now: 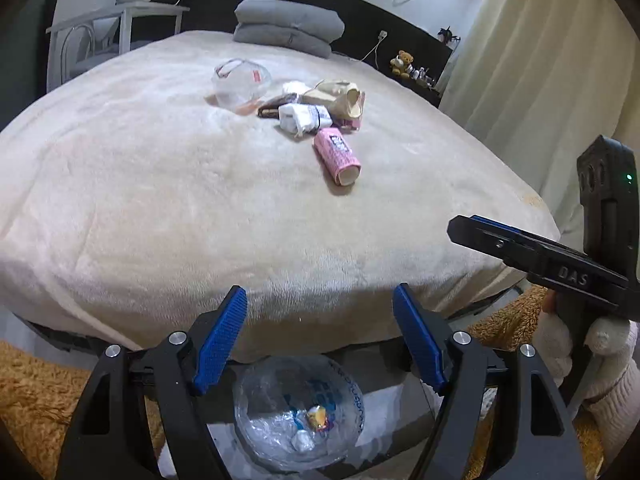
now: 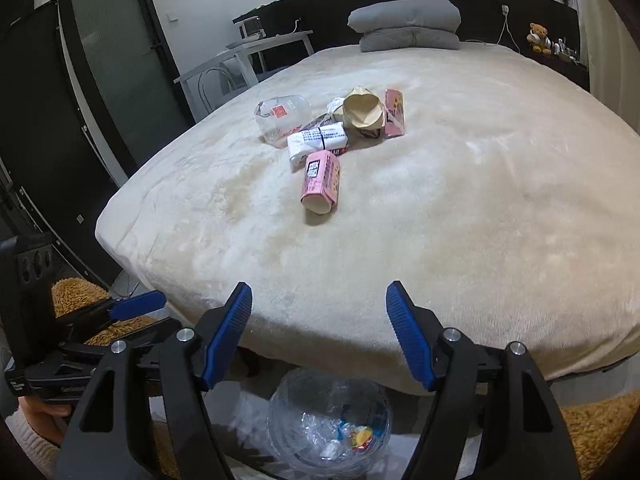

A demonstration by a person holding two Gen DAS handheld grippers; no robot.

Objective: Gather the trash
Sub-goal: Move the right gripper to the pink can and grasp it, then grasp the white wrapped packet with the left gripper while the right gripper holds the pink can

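**Both claws empty over the bag: go for the nearest piece first**

Your left claw (image 1: 320, 332) stands with its blue pads (image 1: 222, 336) parted and nothing between them; your right claw (image 2: 320, 330) is the same, spread and empty. Both hang at the foot of the bed (image 1: 160, 200), tipped downward, with the clear trash bag (image 1: 298, 412) on the floor right under them. A few wrappers already lie in its bottom, so the drop spot is set and the mouth looks open.

The remaining trash sits as one loose cluster around the middle of the bed, well away from both claws. Nearest to you is the pink carton (image 2: 321, 182), lying on its side with its open end toward you and clear of its neighbours on most sides. Behind it are the white wrapped packet (image 2: 318, 140), a crumpled tan paper cup (image 2: 362, 114), a second pink box (image 2: 394, 112) and, to the left, a clear plastic container (image 2: 282, 118).

Take the pink carton first. Close across its narrow faces rather than along its length, and come in from above so the pads don't plough into the soft blanket. Squeeze gently; it will likely crush. Keep the other claw back from the pile, and carry each piece fully over the bag's mouth before letting go.
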